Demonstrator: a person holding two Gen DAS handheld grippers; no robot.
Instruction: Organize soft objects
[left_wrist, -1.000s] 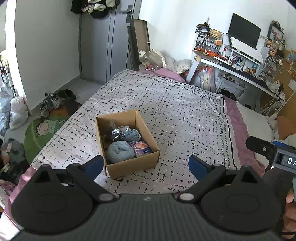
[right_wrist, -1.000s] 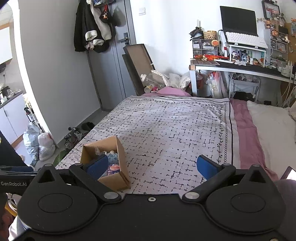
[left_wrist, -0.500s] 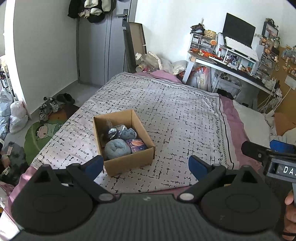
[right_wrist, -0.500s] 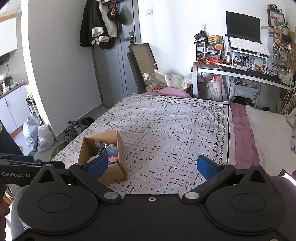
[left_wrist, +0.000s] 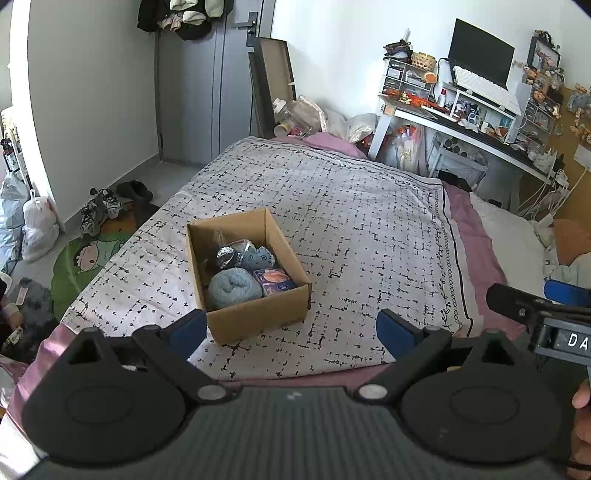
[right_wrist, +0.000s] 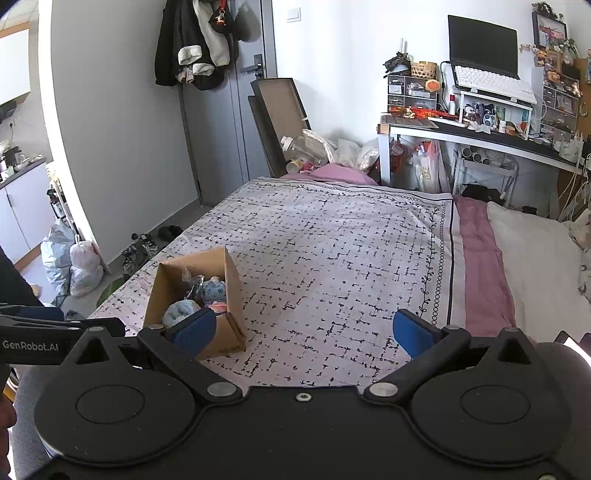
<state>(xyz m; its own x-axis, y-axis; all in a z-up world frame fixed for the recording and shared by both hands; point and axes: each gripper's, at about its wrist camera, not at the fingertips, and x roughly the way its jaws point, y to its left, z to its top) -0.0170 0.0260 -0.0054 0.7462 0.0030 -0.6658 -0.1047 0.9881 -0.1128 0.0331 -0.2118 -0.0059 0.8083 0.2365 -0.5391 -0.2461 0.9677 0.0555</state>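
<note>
An open cardboard box (left_wrist: 258, 317) sits on the patterned bedspread (left_wrist: 351, 221) near the bed's front left. Inside it lie a rolled light blue towel (left_wrist: 232, 288), a blue plush toy (left_wrist: 256, 257), a crinkled silver item (left_wrist: 226, 253) and a small purple packet (left_wrist: 275, 280). The box also shows in the right wrist view (right_wrist: 229, 332) at lower left. My left gripper (left_wrist: 291, 328) is open and empty, held back above the bed's near edge, just in front of the box. My right gripper (right_wrist: 304, 330) is open and empty, to the right of the box.
A pink sheet (right_wrist: 480, 258) and a white pillow (right_wrist: 535, 258) lie at the bed's right. A cluttered desk (right_wrist: 480, 129) with a laptop stands at the back right. Shoes (left_wrist: 103, 206), bags (left_wrist: 37, 225) and a green mat (left_wrist: 81, 262) lie on the floor at left.
Both grippers have drawn back and up from the bed, so the box looks smaller and farther away. Both stay open and empty.
</note>
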